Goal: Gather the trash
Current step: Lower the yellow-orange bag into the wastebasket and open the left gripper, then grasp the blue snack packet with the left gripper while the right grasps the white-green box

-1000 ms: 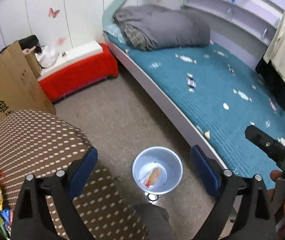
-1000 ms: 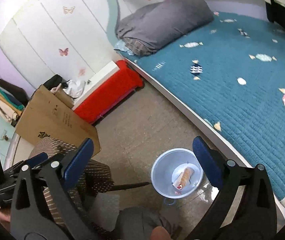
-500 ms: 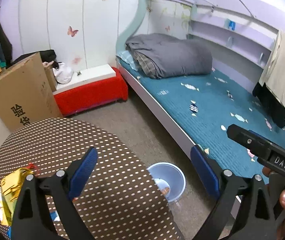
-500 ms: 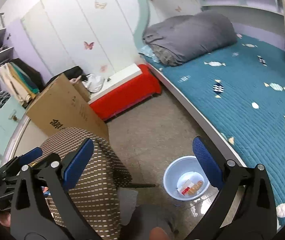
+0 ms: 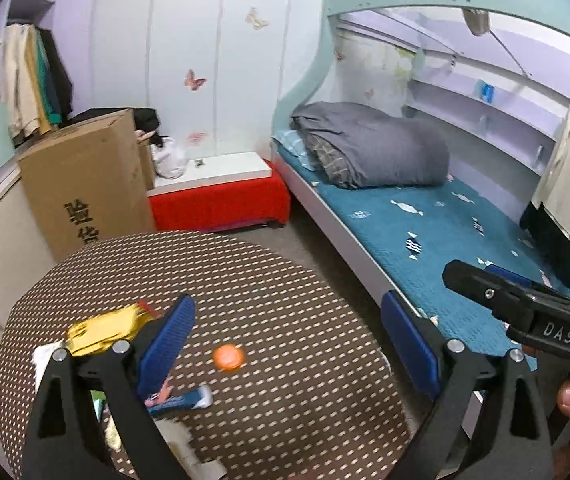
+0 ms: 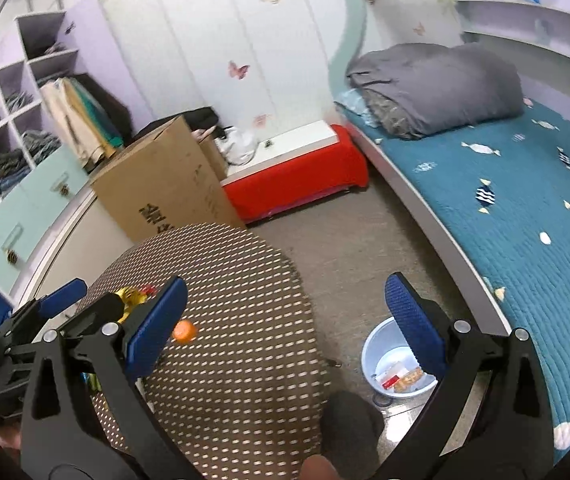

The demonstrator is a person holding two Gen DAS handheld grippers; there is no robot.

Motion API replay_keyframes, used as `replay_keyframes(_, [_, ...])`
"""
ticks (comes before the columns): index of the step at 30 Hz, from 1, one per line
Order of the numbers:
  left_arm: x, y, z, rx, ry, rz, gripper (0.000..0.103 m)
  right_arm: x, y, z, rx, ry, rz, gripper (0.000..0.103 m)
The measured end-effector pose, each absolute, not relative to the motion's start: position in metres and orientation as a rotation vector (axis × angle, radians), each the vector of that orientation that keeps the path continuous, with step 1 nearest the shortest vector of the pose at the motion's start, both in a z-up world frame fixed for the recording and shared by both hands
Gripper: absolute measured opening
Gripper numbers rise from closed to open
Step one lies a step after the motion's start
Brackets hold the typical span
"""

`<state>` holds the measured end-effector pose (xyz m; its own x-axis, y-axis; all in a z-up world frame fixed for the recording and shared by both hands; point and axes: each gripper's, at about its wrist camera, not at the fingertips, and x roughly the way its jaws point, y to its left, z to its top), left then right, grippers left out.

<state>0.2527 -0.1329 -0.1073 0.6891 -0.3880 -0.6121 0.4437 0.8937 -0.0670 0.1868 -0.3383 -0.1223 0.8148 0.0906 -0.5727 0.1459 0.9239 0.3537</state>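
Trash on table (image 5: 285,280): both tongs wide & empty, left tongs (image 5: 285,344), right tongs (image 6: 285,320). Take orange cap (image 5: 228,357) first, grip across, then drop in bucket (image 6: 373,356).

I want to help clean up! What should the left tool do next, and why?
Probably lower the open left tool onto the orange cap lying on the dotted table. It holds nothing, the cap sits between its fingers, and the blue bin waits on the floor.

Wrappers (image 5: 105,330) partly behind left claw (image 5: 287,334)
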Motion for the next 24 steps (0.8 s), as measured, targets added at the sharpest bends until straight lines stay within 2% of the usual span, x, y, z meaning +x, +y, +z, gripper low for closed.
replay_keyframes(14, [0.226, -0.015, -0.121, 0.06, 0.647, -0.336, 0.092, 0.196, -0.243, -0.117, 0.291, 0.688, 0.101, 0.097])
replay_keyframes(24, [0.218, 0.057, -0.153, 0.164, 0.695, -0.285, 0.092, 0.201, -0.192, -0.141, 0.228, 0.779, 0.182, 0.097])
